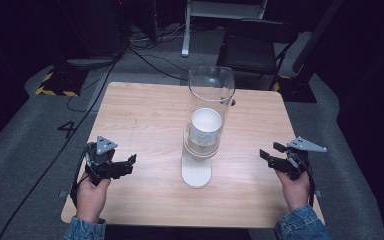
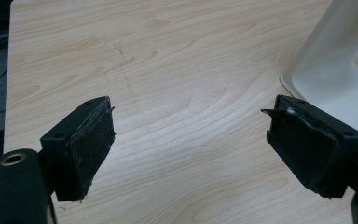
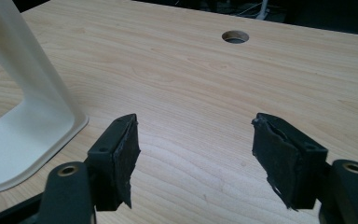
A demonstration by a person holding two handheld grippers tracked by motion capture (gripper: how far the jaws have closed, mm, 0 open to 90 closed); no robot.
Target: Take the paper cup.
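Both grippers sit low at the near corners of the table (image 1: pixel 145 107), one in each hand, and neither holds anything. The left gripper (image 1: pixel 130 162) has its jaws spread wide, pointing inward toward the middle of the table; seen along its own jaws (image 2: pixel 189 149), there is only bare wood between the pads, with the white foot of the stand (image 2: pixel 335 79) off to one side. The right gripper (image 1: pixel 266 155) mirrors it, jaws likewise apart and aimed at the centre; from its own camera (image 3: pixel 196 154) the gap is empty too, the stand's base plate (image 3: pixel 23 140) lies nearby, and a round cable hole (image 3: pixel 235 36) shows at the far side of the tabletop.

Between the two hands, well apart from either, stands a cup dispenser (image 1: pixel 206 125): a clear upright tube on a white stand, with a stack of white paper cups (image 1: pixel 206 126) sitting in its lower part.

To my eye this is the very start of the job, both tools parked and ready, nothing touched yet. The likely work is drawing a cup from the dispenser. The next move calls for one gripper to travel in toward the tube's lower end and close gently on a cup rim, while the other may need to steady the stand so that it does not tip or slide.
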